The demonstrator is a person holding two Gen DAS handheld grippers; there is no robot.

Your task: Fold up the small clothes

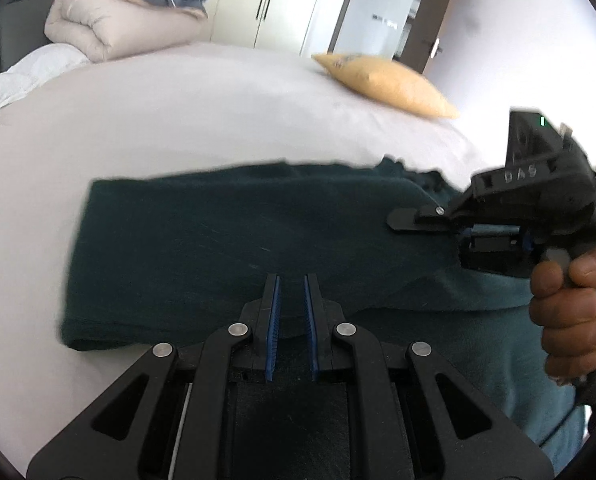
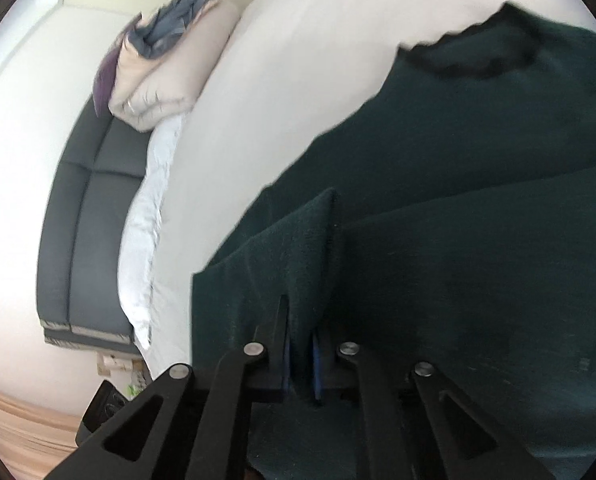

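Dark green knitted garment [image 1: 226, 232] lies spread across the pale sheet of the bed [image 1: 178, 96], partly folded over itself. Left gripper [image 1: 291, 304] hovers just above its near edge, blue-padded fingers a narrow gap apart with nothing between them. Right gripper [image 2: 300, 344] pinches a raised fold of the same cloth between its fingers. A yellow cushion [image 1: 386, 84] lies beyond, and a folded beige duvet [image 1: 114, 20] sits at the bed's head.
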